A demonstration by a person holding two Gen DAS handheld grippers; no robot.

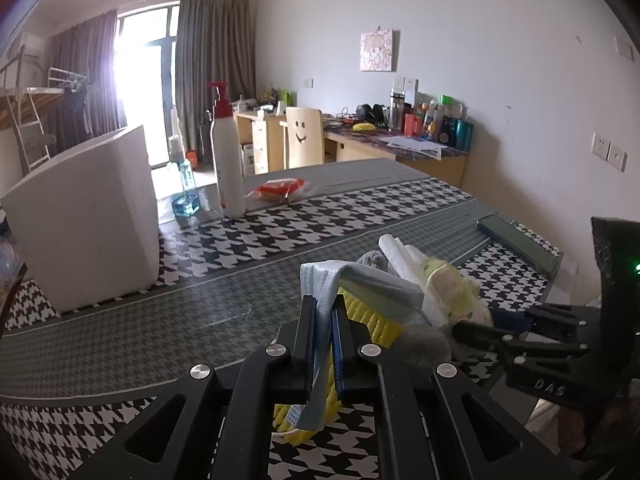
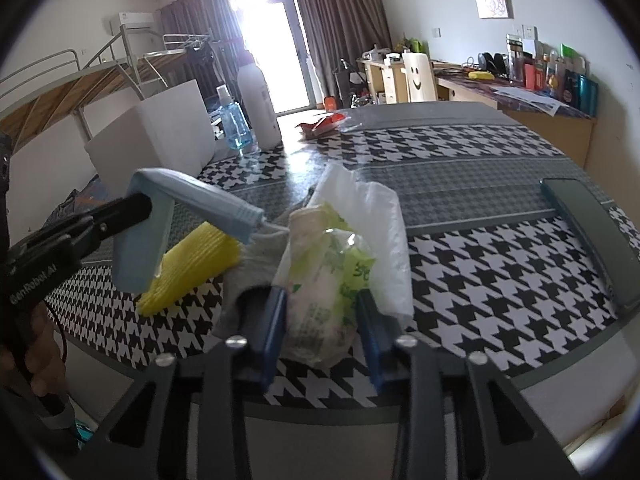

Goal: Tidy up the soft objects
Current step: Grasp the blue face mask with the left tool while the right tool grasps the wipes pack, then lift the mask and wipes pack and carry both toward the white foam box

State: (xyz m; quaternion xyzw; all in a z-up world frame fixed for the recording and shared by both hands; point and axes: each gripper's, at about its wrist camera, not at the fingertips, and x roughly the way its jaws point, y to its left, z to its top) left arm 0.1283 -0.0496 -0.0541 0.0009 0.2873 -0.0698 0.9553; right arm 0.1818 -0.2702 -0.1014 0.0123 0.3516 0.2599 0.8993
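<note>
left tongs (image 1: pixel 323 312) clenched on blue mask (image 1: pixel 352 280); right tongs (image 2: pixel 322 308) released round tissue pack (image 2: pixel 324 276), mid frame: squeeze gently b4 lifting.

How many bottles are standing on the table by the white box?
2: a tall white pump bottle with a red top, and a small blue liquid bottle between it and the white box. The box may hide more.

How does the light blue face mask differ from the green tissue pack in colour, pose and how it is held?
The face mask is plain pale blue; the tissue pack is green-printed clear wrap. The mask hangs folded, lifted above the table by the shut left tongs; the pack lies on the tablecloth between the right tongs, which are open around it. Both are soft.
</note>
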